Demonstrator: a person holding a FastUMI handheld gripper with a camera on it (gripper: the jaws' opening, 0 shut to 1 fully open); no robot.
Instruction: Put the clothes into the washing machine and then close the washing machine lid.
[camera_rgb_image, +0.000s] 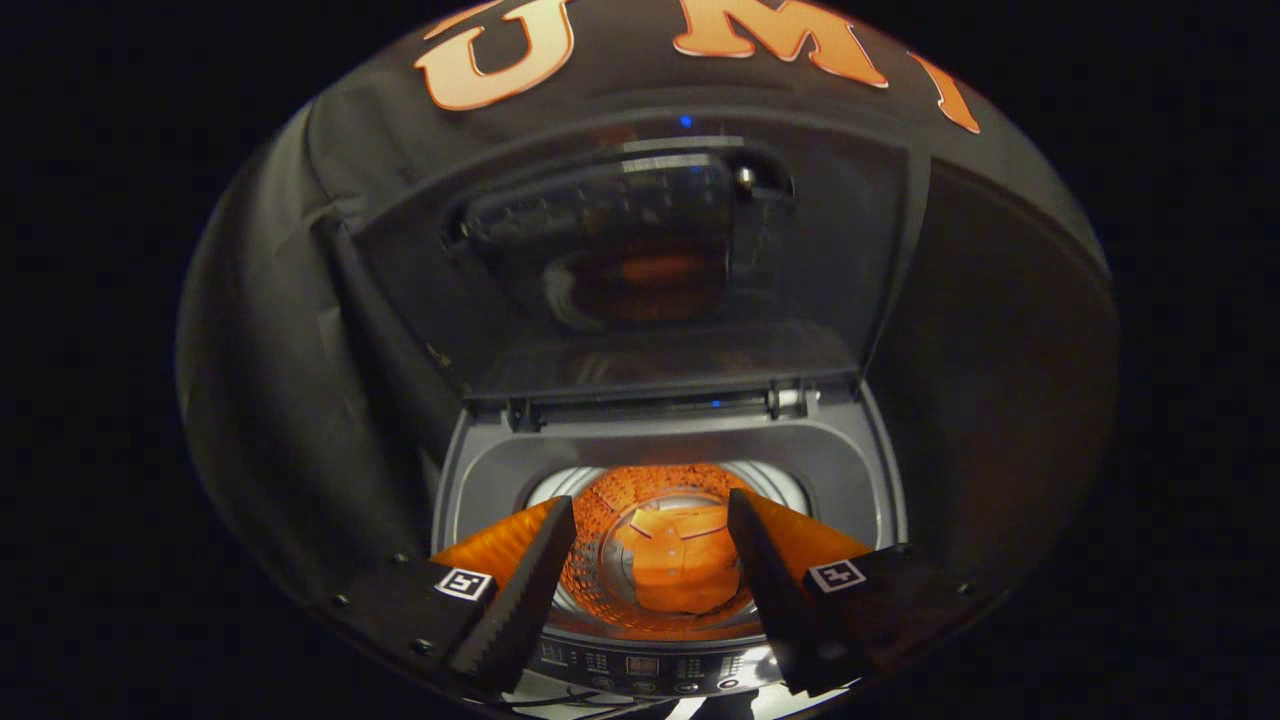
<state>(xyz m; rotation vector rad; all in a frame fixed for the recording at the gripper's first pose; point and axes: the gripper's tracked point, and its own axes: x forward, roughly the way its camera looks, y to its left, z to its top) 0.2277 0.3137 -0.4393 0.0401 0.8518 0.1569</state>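
A: The gripper (650, 580), low in the frame, fingers spread and empty?
B: Yes. The clothes (680, 570) lie in the drum (600, 520); I judge closing comes next, reaching the raised lid (640, 260) at upper centre.

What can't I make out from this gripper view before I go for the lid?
- Drum: its sides sit behind the open gripper fingers.
- Orange clothes: how many pieces is unclear, all one colour in dim light.
- Control panel: markings too small.
- Raised lid: glare blurs what is behind its glass.
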